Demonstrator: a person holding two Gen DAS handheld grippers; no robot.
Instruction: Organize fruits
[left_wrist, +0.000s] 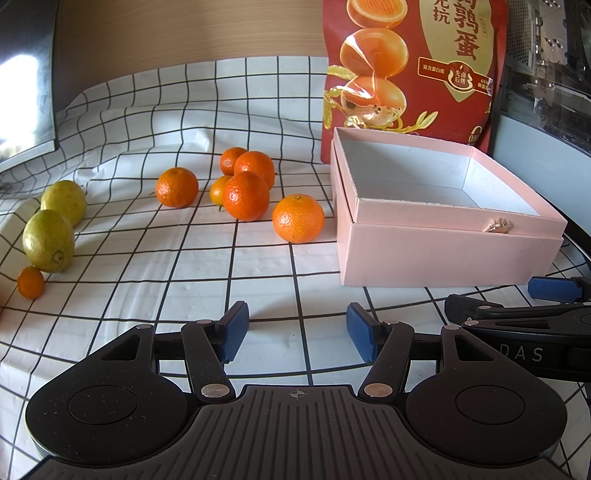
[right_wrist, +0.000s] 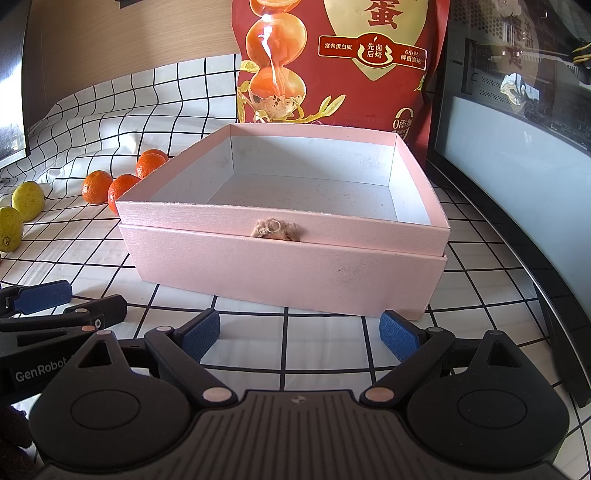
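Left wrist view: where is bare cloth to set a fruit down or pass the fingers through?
Free: the cloth between the left gripper and the nearest orange, and left of it up to the lemons. The pink box is empty inside. Crowded: the orange cluster behind.

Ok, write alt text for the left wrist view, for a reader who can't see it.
The open left gripper hovers over a grid-patterned tablecloth, holding nothing. Ahead lie a cluster of mandarins, two yellow-green lemons at left, and an empty pink box at right before a red snack bag. The right gripper pokes in at the right edge.
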